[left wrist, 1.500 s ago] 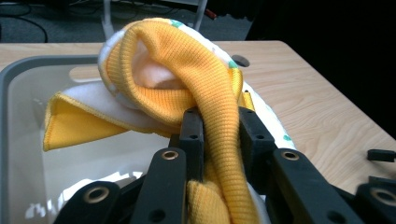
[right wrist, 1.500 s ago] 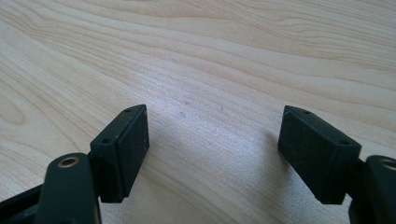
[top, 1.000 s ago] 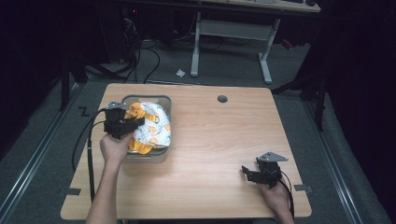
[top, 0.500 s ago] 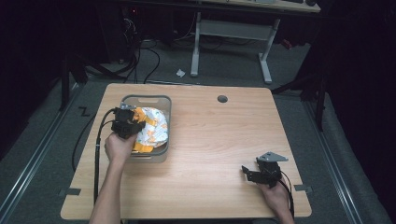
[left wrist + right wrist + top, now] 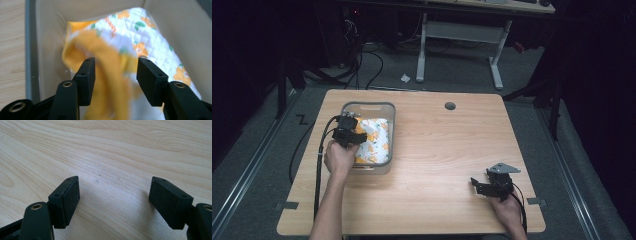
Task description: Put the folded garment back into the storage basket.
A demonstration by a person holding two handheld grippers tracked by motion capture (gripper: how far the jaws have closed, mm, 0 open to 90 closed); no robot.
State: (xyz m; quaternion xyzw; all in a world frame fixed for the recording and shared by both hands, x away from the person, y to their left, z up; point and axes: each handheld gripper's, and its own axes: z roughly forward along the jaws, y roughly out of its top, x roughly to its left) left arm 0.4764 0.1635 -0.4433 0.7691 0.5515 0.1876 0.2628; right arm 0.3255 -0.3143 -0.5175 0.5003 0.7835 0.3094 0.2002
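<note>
The quilted cloth [image 5: 150, 40], white with orange flowers and an orange ribbed edge [image 5: 100, 65], lies bunched in the grey bin [image 5: 387, 120] at the desk's [image 5: 452, 145] left side. It looks soft and light, likely to sag and slide, so a pinch on a thick fold of the orange edge seems best. The left claw [image 5: 115, 75] stands partly open around that edge, gripping nothing. The right claw [image 5: 113, 200] gapes wide, empty, above bare wood, well apart.

Brightly lit table [image 5: 452, 150], dark surroundings, motion-blurred orange cloth [image 5: 105, 75]
</note>
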